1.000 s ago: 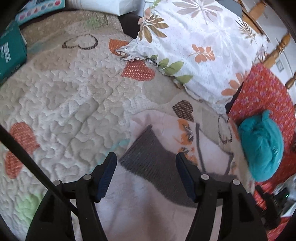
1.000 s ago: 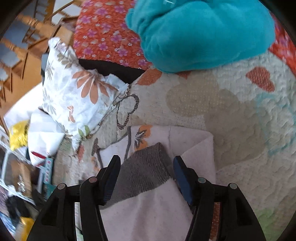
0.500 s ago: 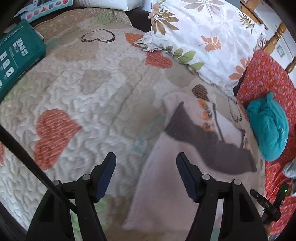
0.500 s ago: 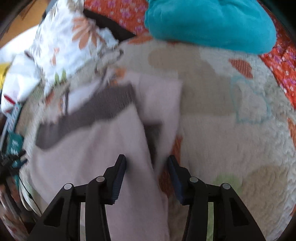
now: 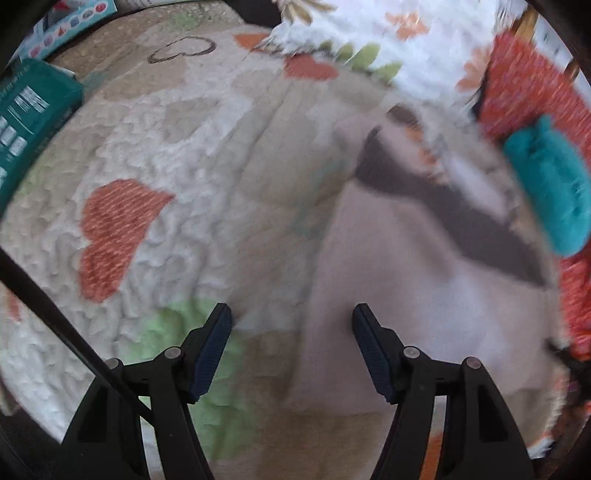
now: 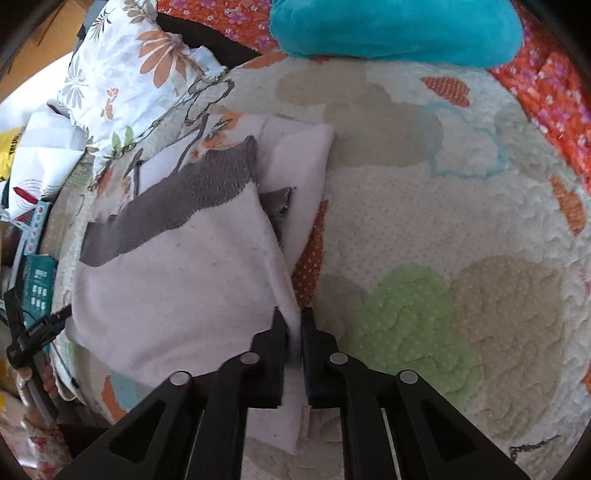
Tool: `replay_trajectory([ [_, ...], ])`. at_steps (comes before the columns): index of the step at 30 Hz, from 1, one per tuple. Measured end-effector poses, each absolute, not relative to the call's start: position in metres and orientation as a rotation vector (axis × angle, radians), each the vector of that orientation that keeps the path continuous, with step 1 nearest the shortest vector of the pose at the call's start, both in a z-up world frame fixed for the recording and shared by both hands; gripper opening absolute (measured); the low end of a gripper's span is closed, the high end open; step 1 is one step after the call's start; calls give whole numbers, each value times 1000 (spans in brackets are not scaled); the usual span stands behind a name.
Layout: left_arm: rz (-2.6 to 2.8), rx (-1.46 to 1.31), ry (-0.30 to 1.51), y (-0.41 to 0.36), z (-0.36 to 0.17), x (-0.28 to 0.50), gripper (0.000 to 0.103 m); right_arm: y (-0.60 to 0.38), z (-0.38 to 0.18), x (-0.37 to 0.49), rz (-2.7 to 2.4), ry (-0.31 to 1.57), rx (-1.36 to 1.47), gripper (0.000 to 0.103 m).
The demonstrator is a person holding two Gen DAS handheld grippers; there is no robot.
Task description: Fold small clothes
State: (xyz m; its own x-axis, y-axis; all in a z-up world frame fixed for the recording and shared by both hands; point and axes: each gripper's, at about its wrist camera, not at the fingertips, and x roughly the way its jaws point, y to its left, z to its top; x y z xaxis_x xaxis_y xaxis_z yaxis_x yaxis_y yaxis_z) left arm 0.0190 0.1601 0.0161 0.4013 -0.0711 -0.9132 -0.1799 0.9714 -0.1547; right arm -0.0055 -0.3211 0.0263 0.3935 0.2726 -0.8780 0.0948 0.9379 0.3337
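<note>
A small pale pink garment with a grey band [image 6: 192, 266] lies partly folded on the quilted bedspread [image 6: 424, 221]. My right gripper [image 6: 293, 325] is shut on the garment's near right edge. In the left wrist view, which is blurred, the garment [image 5: 399, 280] lies ahead and to the right. My left gripper [image 5: 291, 343] is open and empty, above the garment's near left edge and the quilt [image 5: 166, 147].
A teal bundle [image 6: 399, 29] lies on red floral fabric [image 6: 546, 85] at the far side. A floral pillow [image 6: 129, 74] lies at the back left. A green box [image 5: 26, 122] sits at the quilt's left edge.
My right gripper has closed on the garment's edge. My left gripper has drawn back toward the garment's near edge and stays open.
</note>
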Motion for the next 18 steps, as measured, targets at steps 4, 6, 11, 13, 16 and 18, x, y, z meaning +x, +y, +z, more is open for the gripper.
replay_trajectory([
  [4, 152, -100, 1136, 152, 17, 18, 66, -330, 39, -7, 69, 1114, 380, 17],
  [6, 173, -119, 1131, 155, 19, 17, 66, -330, 50, -7, 49, 1071, 372, 17],
  [11, 249, -174, 1064, 171, 34, 16, 65, -309, 90, -10, 36, 883, 265, 41],
  [13, 267, -199, 1009, 177, 44, 12, 65, -295, 103, -15, 24, 787, 207, 66],
  [16, 245, -242, 957, 180, 56, 8, 65, -273, 103, -13, 31, 757, 146, 72],
  [18, 225, -261, 946, 177, 61, 10, 65, -262, 96, -7, 55, 813, 152, 71],
])
